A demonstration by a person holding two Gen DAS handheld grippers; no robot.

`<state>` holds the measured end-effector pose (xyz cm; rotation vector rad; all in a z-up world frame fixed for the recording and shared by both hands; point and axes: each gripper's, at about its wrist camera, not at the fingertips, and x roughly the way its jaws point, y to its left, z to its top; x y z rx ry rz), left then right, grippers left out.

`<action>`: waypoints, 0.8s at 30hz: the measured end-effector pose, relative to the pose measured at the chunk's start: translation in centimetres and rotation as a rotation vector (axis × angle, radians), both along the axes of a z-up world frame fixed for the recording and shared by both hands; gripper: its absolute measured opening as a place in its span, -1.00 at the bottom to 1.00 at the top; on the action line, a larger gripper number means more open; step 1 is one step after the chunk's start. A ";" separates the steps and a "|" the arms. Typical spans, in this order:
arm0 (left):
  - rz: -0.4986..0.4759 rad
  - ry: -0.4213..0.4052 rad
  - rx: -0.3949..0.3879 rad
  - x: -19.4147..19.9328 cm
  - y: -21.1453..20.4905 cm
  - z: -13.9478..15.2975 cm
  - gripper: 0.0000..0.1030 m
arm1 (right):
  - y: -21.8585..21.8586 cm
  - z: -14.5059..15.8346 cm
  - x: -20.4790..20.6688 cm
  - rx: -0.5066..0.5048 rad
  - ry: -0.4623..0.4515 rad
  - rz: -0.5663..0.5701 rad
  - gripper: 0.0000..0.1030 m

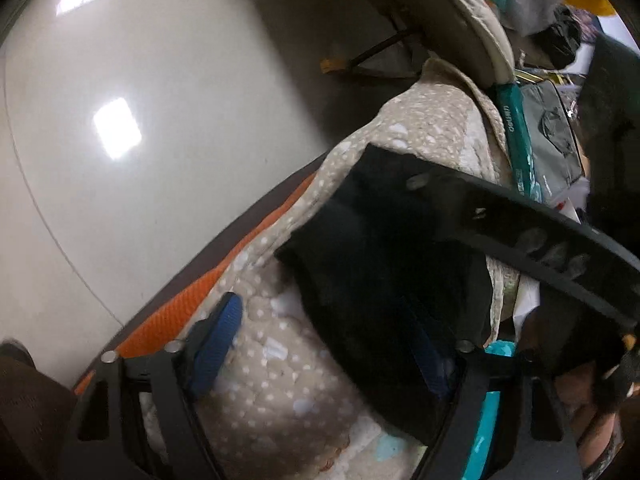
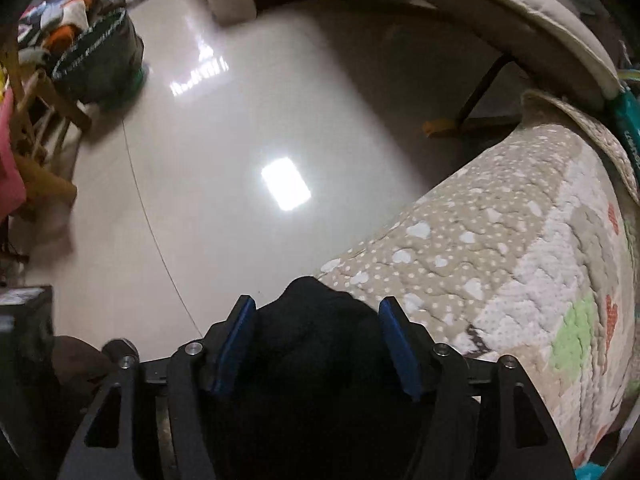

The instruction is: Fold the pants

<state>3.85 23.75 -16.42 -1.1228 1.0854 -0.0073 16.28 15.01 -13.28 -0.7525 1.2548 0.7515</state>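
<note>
Glossy pale floor [image 2: 240,140] spreads beyond a quilted, heart-dotted bed cover [image 2: 500,248], where the black pants [image 1: 380,248] lie bunched near its edge. To fold well, each tool should take one cloth edge squarely and keep it taut. Left tool [image 1: 324,344]: pads apart, pants between and ahead, unpinched. Right tool [image 2: 318,344]: pads apart, dark cloth bulging between them, unclamped.
</note>
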 end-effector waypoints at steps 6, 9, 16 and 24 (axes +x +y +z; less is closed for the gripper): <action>-0.056 -0.074 0.012 0.3 -0.3 1.2 -0.73 | 0.1 1.1 -1.6 -0.047 -0.095 0.061 -0.65; -0.061 -0.098 0.026 0.0 -0.2 2.3 -0.75 | -0.5 3.1 -1.9 -0.007 -0.126 0.049 -0.67; -0.089 -0.167 0.110 -0.2 -2.2 7.7 -0.75 | -4.5 8.7 -2.2 0.155 -0.177 -0.019 -0.67; -0.223 -0.191 0.207 1.6 -9.4 11.3 -0.75 | -14.6 11.6 -1.5 0.307 -0.177 -0.221 -0.67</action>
